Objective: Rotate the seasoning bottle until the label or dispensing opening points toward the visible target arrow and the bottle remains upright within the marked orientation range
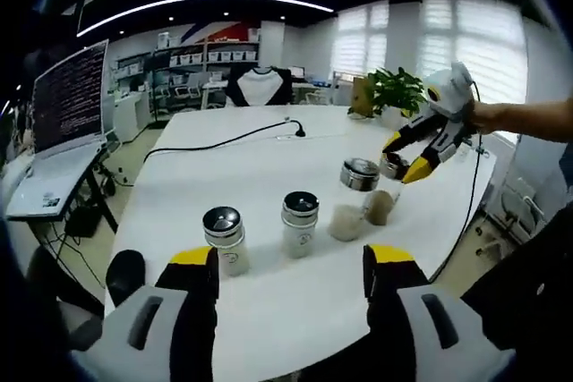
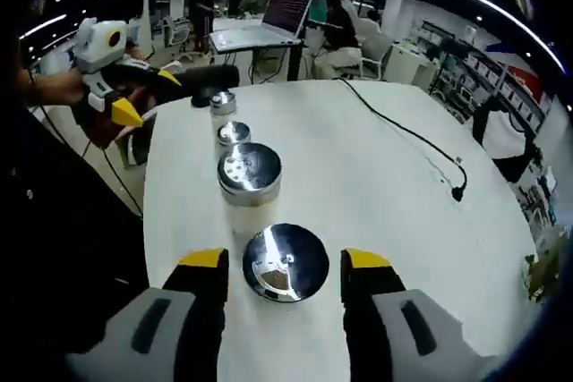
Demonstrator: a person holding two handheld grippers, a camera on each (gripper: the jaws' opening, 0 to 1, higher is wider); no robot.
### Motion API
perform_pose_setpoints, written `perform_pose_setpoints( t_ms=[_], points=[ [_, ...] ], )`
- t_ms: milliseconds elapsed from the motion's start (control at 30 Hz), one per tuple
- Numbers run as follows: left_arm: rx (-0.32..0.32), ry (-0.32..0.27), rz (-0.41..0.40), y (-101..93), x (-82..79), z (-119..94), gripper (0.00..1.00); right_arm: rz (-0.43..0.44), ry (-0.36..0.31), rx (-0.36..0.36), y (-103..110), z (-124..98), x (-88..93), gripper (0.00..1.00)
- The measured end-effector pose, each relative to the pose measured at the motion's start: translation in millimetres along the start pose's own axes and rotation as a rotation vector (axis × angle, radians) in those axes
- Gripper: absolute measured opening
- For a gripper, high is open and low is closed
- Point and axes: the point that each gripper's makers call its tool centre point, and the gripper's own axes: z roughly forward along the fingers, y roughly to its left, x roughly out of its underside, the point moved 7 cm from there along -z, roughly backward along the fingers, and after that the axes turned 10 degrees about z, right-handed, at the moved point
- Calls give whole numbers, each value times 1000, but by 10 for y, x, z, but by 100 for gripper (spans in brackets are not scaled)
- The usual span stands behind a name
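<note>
Nearby, right gripper (image 2: 285,267) straddling seasoning bottle (image 2: 286,262)

A white table (image 1: 269,176) with rounded corners carries everything. Four seasoning bottles with shiny metal lids stand upright on it in a row near one long edge. In the left gripper view the row runs from the bottle with pale contents (image 1: 225,237), to a second bottle (image 1: 300,221) just beside it, a third bottle (image 1: 355,194) beyond that, and the fourth bottle (image 1: 387,187) at the far end, partly hidden. A black cable (image 1: 215,142) lies across the tabletop well apart from the row, ending in a plug (image 1: 299,131) toward the table's middle.
</note>
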Motion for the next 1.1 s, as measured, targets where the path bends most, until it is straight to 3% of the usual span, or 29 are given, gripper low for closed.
perform_pose_setpoints(
  t_ms=[233,367,633,700,967,1100],
  points=[
    [25,-25,18,114,68,-88,78,168,-150,133,226,-127,92,64],
    [52,-38,37,179,135,-135,82,257,-215,197,494,-176,214,65],
    [79,-35,54,238,226,-315,83,325,-236,236,841,-230,424,65],
    [78,-44,45,236,232,-377,83,296,-235,245,907,-264,450,65],
    [92,-74,58,62,243,-731,79,358,-326,254,1142,-449,604,63],
    [105,-62,88,-32,282,-892,81,370,-329,245,1326,-541,673,65]
  ],
)
